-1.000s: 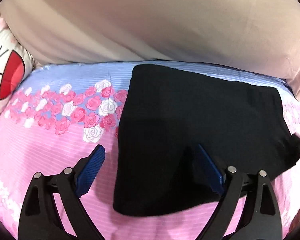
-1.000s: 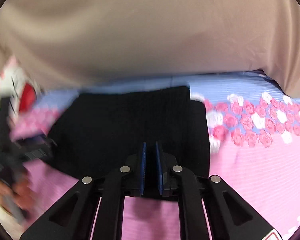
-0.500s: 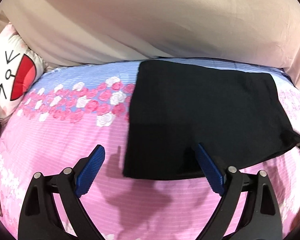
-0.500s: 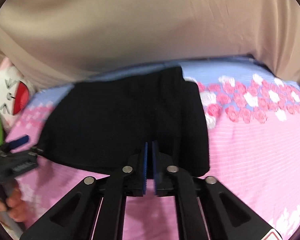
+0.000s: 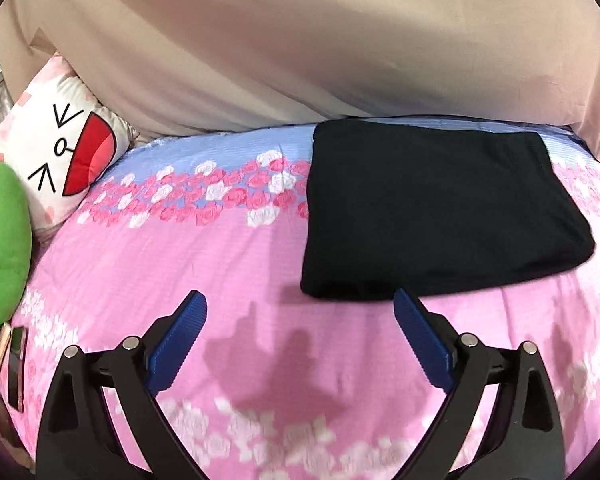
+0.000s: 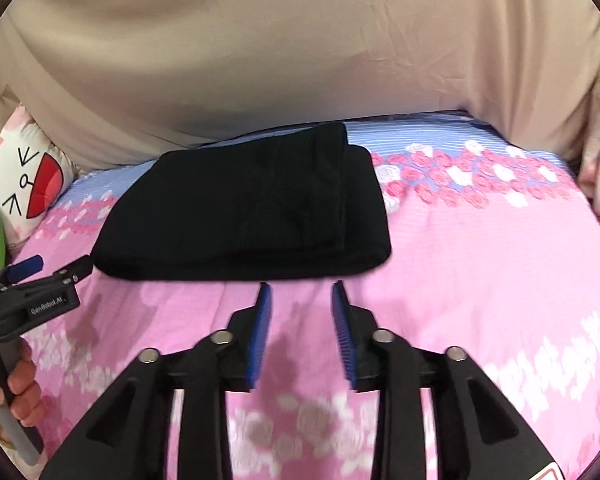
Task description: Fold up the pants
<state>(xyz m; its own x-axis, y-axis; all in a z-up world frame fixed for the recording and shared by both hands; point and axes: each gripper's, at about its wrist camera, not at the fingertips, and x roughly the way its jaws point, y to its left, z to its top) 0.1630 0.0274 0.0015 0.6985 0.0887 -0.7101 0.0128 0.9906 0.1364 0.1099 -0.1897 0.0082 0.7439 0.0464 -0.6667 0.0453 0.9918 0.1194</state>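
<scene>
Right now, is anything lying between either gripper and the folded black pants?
Nothing visible. Only bare pink bedspread separates the right gripper, jaws opening and empty, and the open left gripper from the pants.

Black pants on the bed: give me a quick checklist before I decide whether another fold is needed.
1. Black pants lie folded in a flat rectangle on the bedspread: ok.
2. Left gripper is open, nothing between its pads, clear of the cloth: ok.
3. Right gripper is opening, nothing between its pads, short of the near edge: ok.
4. Edges aligned: not ok; in the right wrist view an upper layer sits stepped in from the right edge.
5. Pillow and green plush lie apart from the pants: ok.
6. Underside layers smooth: cannot tell.
</scene>
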